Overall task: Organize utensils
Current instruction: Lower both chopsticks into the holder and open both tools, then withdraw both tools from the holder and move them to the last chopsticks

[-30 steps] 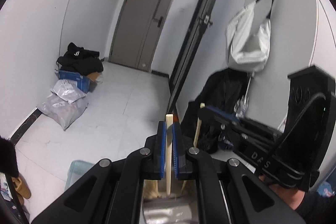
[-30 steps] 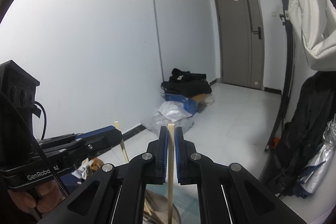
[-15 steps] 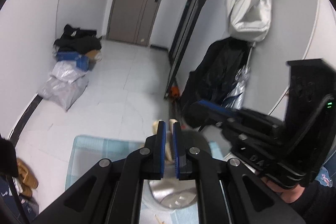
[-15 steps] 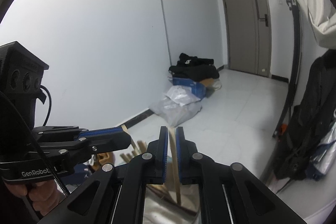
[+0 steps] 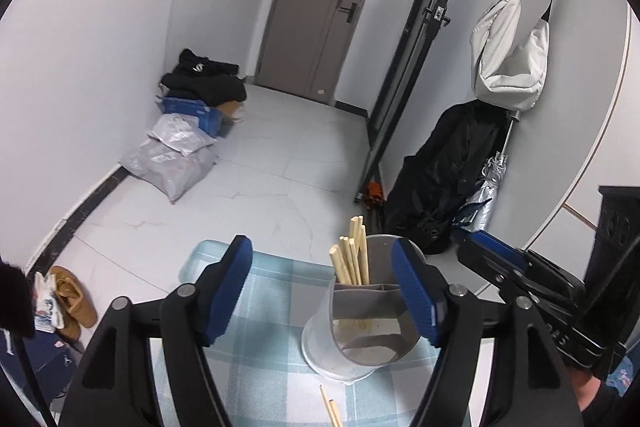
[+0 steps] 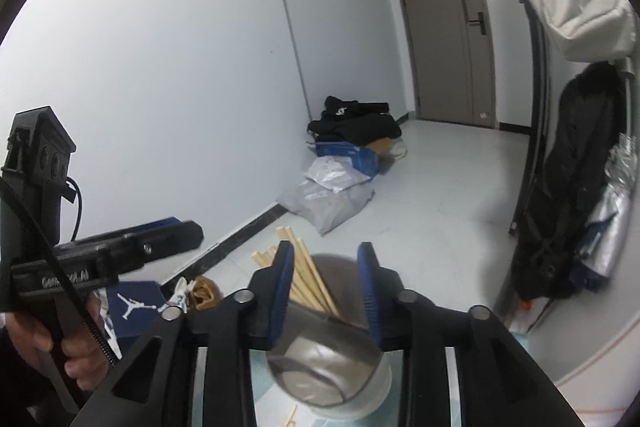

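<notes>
Item: chopsticks [image 5: 352,259], a bundle standing tilted in one compartment of the divided utensil holder [image 5: 360,323], which sits on the checked cloth [image 5: 256,343].

Change noted: a second ago we held one chopstick pinched in each gripper above the holder. Both jaws have just been opening, and nothing now lies between the pads. We judge both sticks released into the bundle.

Left gripper [image 5: 322,291]: spread wide, empty, the holder seen beyond it.

Right gripper [image 6: 326,293]: partly spread, empty, over the holder.

Remaining: at least one loose chopstick [image 5: 330,407] on the cloth in front of the holder; we judge it the next pickup.
</notes>
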The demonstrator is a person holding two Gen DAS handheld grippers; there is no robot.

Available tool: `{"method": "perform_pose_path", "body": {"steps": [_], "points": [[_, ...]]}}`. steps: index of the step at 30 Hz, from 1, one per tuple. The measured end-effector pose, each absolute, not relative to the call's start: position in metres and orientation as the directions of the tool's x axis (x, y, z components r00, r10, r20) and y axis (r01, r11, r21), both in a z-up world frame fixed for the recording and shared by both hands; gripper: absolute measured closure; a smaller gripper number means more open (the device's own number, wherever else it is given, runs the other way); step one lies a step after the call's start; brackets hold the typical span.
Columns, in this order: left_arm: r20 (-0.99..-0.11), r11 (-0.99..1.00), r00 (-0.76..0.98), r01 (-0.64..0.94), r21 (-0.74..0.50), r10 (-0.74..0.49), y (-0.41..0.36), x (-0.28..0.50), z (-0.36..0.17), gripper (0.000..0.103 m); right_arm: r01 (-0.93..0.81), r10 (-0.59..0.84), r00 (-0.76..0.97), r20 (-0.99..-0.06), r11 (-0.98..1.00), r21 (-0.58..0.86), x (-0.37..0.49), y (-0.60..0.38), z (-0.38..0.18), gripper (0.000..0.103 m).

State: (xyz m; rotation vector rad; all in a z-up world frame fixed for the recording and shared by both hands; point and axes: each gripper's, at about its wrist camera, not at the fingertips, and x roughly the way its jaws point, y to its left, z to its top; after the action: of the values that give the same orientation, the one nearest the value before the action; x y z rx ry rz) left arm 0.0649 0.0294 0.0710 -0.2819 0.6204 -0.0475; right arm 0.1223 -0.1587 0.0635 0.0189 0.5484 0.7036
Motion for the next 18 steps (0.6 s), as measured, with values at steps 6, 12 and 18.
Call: {"method": "perform_pose_path", "body": {"steps": [6, 12, 18], "points": [[-0.521, 0.968, 0.85, -0.059, -0.243, -0.079, 0.025, 0.041, 0.083, 0.019, -0.59, 0.61, 0.651, -0.452, 0.781, 0.204, 0.095, -0.166, 0.071, 0.053], [-0.496, 0.976, 0.867, -0.062, -0.209, -0.051, 0.019, 0.024, 0.087, 0.011, -0.574, 0.601, 0.674, -0.429, 0.792, 0.207, 0.068, -0.172, 0.076, 0.04], [-0.474, 0.982, 0.88, -0.065, -0.178, -0.028, 0.017, 0.007, 0.086, 0.007, -0.555, 0.589, 0.694, -0.413, 0.804, 0.214, 0.047, -0.179, 0.076, 0.034]]}}
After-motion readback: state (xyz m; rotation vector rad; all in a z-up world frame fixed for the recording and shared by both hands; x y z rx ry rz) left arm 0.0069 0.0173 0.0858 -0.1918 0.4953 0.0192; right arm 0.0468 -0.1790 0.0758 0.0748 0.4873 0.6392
